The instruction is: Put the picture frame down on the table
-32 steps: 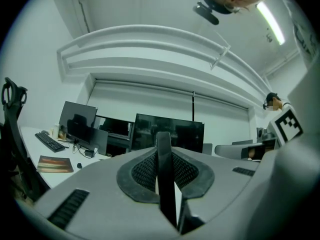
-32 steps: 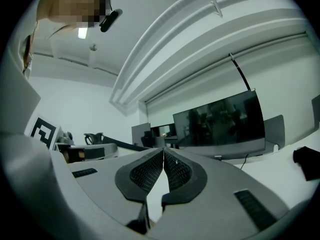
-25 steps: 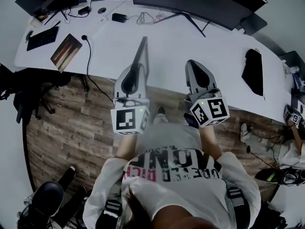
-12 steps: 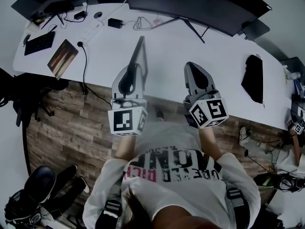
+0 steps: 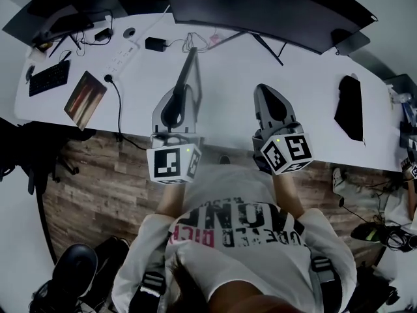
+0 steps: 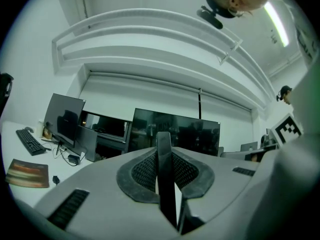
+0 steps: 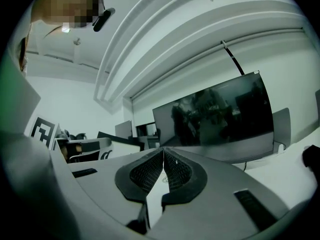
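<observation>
The left gripper [image 5: 177, 103] clamps the frame [image 5: 193, 67] edge-up above the table [image 5: 293, 77]. The right gripper [image 5: 268, 93] has its jaws together, empty.

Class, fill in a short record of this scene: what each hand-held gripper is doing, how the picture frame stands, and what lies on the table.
Left hand-held gripper: shut on the picture frame
Right hand-held gripper: shut, nothing between its jaws
Frame's position: held edge-on over the near part of the white table; whether it touches the table cannot be told
Table, far side: large dark monitor
Table, left end: keyboard, striped pad
Table, right end: black object
Task status: frame not yet laid down
</observation>
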The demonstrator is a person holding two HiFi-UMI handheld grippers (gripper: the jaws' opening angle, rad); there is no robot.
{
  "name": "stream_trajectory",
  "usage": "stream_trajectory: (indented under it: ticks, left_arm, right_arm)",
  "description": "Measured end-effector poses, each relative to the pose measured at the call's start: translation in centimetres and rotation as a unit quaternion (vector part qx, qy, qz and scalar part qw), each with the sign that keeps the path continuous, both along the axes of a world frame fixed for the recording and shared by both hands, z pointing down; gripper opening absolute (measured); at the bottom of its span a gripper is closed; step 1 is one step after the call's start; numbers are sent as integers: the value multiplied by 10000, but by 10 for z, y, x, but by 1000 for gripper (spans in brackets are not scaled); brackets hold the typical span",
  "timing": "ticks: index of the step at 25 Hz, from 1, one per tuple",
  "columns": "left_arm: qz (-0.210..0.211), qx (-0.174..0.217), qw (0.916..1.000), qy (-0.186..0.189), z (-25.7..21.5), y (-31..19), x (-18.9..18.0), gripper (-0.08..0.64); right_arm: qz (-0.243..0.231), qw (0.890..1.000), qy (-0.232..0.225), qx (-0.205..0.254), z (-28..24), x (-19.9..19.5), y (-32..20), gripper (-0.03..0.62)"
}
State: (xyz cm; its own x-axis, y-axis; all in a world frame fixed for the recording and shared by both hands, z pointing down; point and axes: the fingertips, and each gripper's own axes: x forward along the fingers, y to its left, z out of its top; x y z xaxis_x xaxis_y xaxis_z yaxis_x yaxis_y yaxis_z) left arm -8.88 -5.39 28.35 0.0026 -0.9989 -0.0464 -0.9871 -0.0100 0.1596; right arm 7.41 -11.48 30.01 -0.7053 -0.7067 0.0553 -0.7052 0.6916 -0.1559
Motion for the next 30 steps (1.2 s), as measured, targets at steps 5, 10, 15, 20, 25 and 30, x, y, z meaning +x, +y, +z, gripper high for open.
stream_trajectory:
  ticks: [5,10,15,20,25,30]
  left_arm:
    - [326,-46,9994,-60,-4,-34,-29,41]
    - [596,-130,9981,-42,1,-59,-51,41]
    - [924,-311,9952,71,11,-73,-61,41]
    - [1201,-463,9916,135,21,-79,-65,41]
    - [1518,-610,9865,74,28,-78,-63,41]
    - [1627,-706,9841,28,32,-77,-66,41]
  right_arm:
    - [201,9998,-47,41,-7,-32,-23,2]
    - [493,9988,-15,6,-4,-48,-37,2]
    - [884,9959,59,-193,7,-48,-41,2]
    - [1164,9926,77,-342,18,-46,-39,2]
    - [1401,9892,51,-430,25,-39,-34,2]
    - [1513,9875,38,-446,28,-35,-32,2]
